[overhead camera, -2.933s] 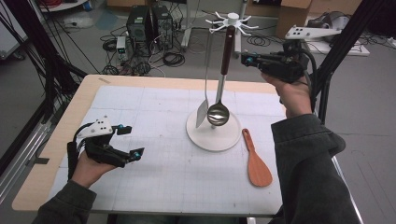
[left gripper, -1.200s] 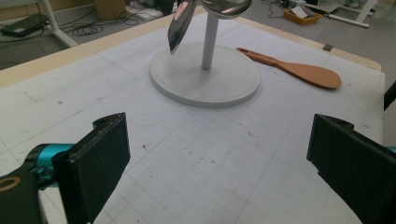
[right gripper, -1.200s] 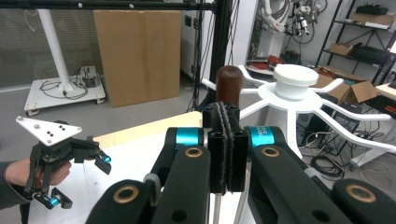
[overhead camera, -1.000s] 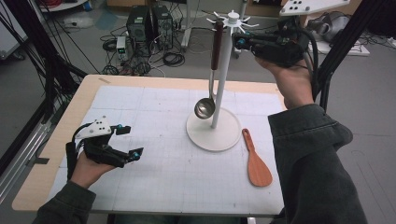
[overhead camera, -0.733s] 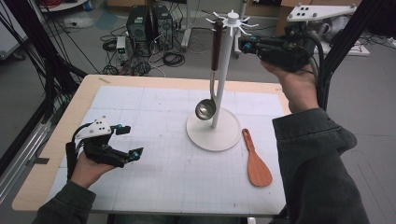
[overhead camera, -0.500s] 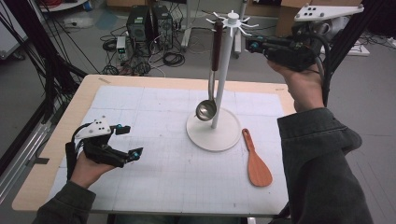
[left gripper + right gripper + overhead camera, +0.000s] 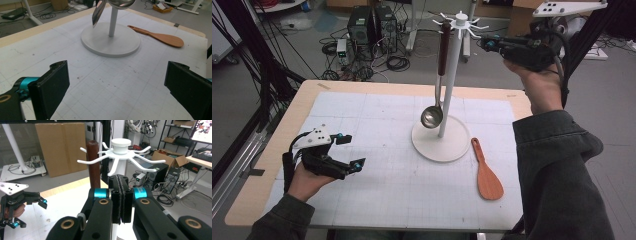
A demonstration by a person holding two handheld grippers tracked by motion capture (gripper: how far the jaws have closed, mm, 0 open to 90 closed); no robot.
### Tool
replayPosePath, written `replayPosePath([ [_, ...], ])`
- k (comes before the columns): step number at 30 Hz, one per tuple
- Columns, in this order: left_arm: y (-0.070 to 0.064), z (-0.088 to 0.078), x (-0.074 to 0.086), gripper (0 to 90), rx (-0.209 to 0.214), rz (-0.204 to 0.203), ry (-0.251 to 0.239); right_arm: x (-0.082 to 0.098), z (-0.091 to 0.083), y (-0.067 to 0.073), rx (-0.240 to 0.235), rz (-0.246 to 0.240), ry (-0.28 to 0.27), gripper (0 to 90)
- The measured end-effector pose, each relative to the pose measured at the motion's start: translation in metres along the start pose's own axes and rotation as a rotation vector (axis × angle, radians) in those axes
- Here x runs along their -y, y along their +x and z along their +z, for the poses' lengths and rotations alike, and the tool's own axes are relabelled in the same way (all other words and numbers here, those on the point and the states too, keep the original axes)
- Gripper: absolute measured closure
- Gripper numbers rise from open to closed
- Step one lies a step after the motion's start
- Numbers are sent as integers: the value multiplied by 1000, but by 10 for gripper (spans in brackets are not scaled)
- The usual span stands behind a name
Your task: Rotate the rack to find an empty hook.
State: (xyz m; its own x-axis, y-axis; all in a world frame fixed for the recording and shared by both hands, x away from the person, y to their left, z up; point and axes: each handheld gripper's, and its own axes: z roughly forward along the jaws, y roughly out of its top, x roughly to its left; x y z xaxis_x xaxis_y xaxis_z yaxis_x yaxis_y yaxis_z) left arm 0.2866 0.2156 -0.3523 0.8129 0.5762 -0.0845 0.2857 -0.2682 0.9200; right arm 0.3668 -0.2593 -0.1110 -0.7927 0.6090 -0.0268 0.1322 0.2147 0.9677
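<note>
The right gripper (image 7: 486,44) is clenched on nothing near the white hook stand (image 7: 451,85); the brown-handled steel ladle (image 7: 438,75) hangs there. The left gripper (image 7: 347,151) is released.

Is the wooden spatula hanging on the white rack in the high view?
No, the wooden spatula lies flat on the table beside the round base of the white rack, where only the ladle hangs.

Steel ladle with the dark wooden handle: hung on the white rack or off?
Hung. The steel ladle dangles from a hook of the white rack, bowl above the base; the shut right gripper is clear of it.
</note>
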Motion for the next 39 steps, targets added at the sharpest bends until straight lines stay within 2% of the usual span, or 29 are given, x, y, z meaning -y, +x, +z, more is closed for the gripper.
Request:
replayPosePath([
  [5, 1, -1, 0, 65, -3, 2, -1, -2, 3, 4, -15, 0, -12, 900],
  [8, 1, -1, 0, 65, -3, 3, 0, -3, 6, 11, -32, -18, -13, 900],
  [26, 0, -1, 0, 65, -7, 1, -5, -10, 19, 29, -42, -54, -9, 900],
  [39, 1, -1, 0, 65, -5, -3, -9, -13, 28, 34, -40, -75, 0, 900],
])
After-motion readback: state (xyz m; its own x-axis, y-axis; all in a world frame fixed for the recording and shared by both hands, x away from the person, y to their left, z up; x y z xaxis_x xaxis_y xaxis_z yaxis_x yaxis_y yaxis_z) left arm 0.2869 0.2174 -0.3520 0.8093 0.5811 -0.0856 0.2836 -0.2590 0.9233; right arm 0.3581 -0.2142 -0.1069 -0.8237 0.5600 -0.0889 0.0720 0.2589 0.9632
